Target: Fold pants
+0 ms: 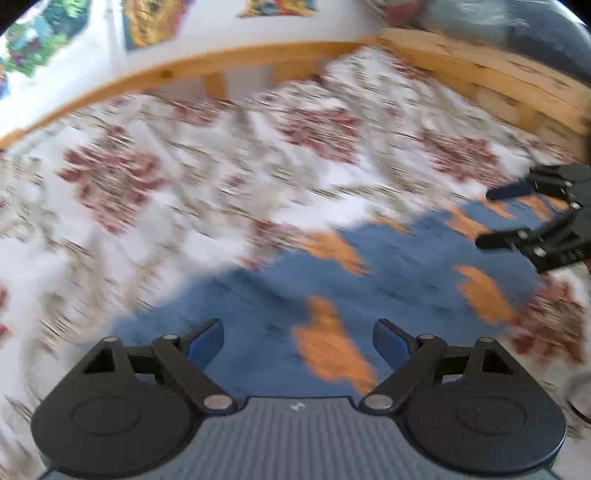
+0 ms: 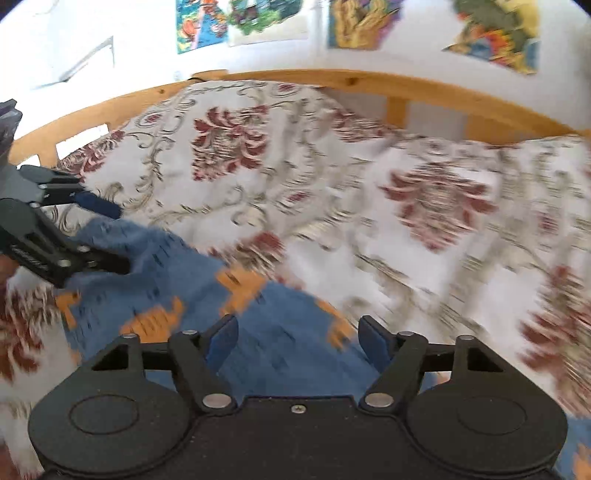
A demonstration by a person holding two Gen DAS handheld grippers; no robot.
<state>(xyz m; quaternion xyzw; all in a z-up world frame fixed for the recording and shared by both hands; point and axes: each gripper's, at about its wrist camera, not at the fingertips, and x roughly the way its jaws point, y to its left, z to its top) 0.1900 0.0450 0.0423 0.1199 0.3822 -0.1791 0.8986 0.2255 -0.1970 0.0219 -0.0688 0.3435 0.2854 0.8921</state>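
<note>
The blue pants with orange figures printed on them point(image 1: 388, 266) lie spread on the bed's white cover with dark red flower and grey scroll patterns point(image 1: 177, 155), toward its near edge; both views are smeared by motion, so the cloth's folds and outline cannot be read closely. In the left wrist view the pants reach from under the camera across to the right side of the cover; in the right wrist view the same blue cloth point(image 2: 177, 280) runs from under the camera to the left.

The left gripper point(image 1: 297, 341), black with blue pads, hangs over the blue cloth with its jaws spread wide and nothing between them. The right gripper point(image 2: 297, 339) is also over the pants, jaws well apart and empty, no pad pressing on the fabric. Each gripper shows at the side of the other's view, just above the pants' edge, with a clear gap between its fingers.

Beyond the cover runs the light wooden slatted bed frame point(image 2: 369, 79) along the far edge. Above it, colourful pictures point(image 2: 362, 24) hang on the white wall point(image 2: 92, 26).
</note>
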